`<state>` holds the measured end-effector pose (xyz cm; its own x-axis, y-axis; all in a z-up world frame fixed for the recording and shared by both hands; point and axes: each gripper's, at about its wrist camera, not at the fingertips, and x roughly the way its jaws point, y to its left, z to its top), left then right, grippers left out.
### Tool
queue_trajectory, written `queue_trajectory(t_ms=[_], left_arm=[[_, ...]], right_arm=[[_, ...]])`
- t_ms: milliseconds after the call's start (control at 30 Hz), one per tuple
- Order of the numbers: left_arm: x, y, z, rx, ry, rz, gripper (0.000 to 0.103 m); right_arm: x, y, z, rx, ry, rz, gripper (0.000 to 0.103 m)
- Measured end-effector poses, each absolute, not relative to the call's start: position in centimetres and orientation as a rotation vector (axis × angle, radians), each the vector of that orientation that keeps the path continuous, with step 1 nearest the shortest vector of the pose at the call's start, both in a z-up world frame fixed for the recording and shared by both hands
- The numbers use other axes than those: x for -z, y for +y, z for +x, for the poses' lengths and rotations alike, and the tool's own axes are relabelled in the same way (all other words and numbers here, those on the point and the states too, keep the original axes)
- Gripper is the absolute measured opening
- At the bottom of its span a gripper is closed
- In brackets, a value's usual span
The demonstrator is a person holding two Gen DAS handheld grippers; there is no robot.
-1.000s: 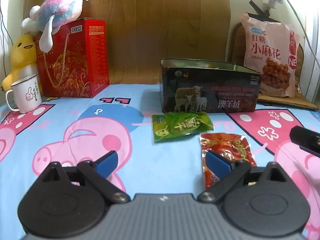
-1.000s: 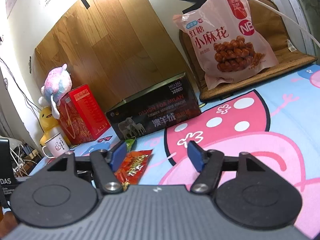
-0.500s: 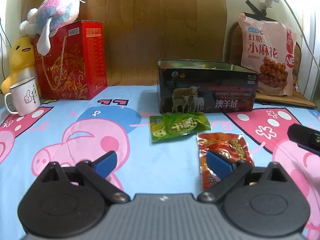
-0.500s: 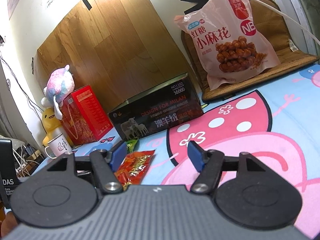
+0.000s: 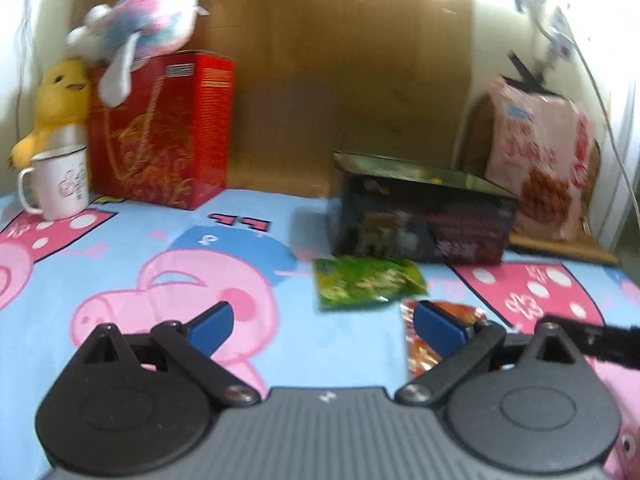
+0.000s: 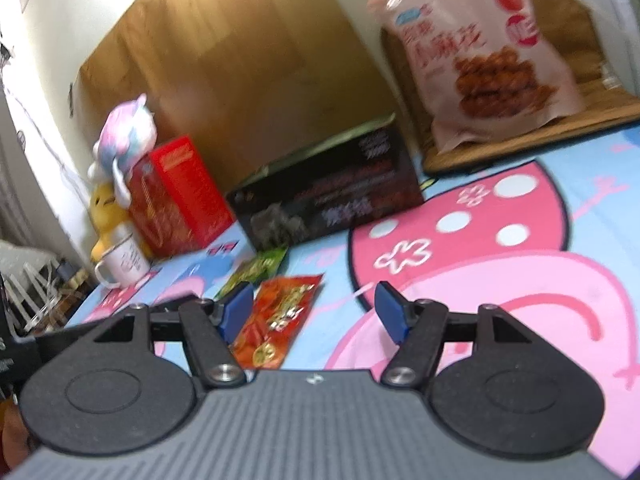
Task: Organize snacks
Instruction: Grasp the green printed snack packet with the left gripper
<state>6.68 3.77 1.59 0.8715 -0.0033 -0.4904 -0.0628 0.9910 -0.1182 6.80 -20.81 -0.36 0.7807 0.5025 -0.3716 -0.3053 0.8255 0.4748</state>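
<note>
A wide stretch of cartoon bedsheet (image 5: pixel 132 248) lies bare left of the black box (image 5: pixel 424 216), whose contents are hidden. Just before the box lie 2 packets, green (image 5: pixel 366 282) and red (image 6: pixel 280 314). Left gripper (image 5: pixel 322 320) and right gripper (image 6: pixel 314 312) both gape, holding nothing.

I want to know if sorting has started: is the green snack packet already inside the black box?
No, the green snack packet lies flat on the cartoon sheet in front of the black box.

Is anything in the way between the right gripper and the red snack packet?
Nothing visible. The red packet lies flat on the sheet just ahead of the right gripper, whose jaws are open and empty. The green packet lies beyond it.
</note>
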Motion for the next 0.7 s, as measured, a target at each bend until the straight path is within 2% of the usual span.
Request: queue_trajectory(t_ms=[133, 167, 233, 300, 400, 500, 567, 600, 700], left_arm=[[-2.5, 6.9, 7.8, -0.027, 0.528, -0.225, 0.093], [-2.7, 7.5, 8.3, -0.016, 0.541, -0.249, 0.088], [-2.9, 8.4, 9.4, 0.024, 0.582, -0.296, 0.081], [-2.5, 9.3, 10.9, 0.080, 0.638, -0.369, 0.069], [-1.6, 10.1, 12.6, 0.108, 0.673, -0.447, 0.062], [-0.3, 10.5, 13.6, 0.128, 0.698, -0.512, 0.061], [0.0, 10.5, 13.4, 0.138, 0.680, -0.514, 0.061], [0.0, 10.6, 13.3, 0.144, 0.678, -0.511, 0.064], [0.1, 11.1, 12.6, 0.152, 0.665, -0.525, 0.072]], right_arm=[[-0.6, -19.8, 9.1, -0.531, 0.584, 0.397, 0.067], [-1.0, -19.5, 9.8, -0.549, 0.589, 0.386, 0.065], [-1.5, -18.7, 11.5, -0.574, 0.602, 0.375, 0.055], [-1.6, -17.9, 13.6, -0.588, 0.639, 0.385, 0.049], [-1.1, -16.6, 16.5, -0.604, 0.716, 0.421, 0.044], [-0.4, -15.4, 18.4, -0.608, 0.786, 0.455, 0.042], [0.0, -14.4, 19.4, -0.618, 0.821, 0.463, 0.024], [0.2, -13.9, 19.6, -0.621, 0.840, 0.454, 0.003], [0.3, -13.8, 19.5, -0.643, 0.863, 0.480, 0.003]])
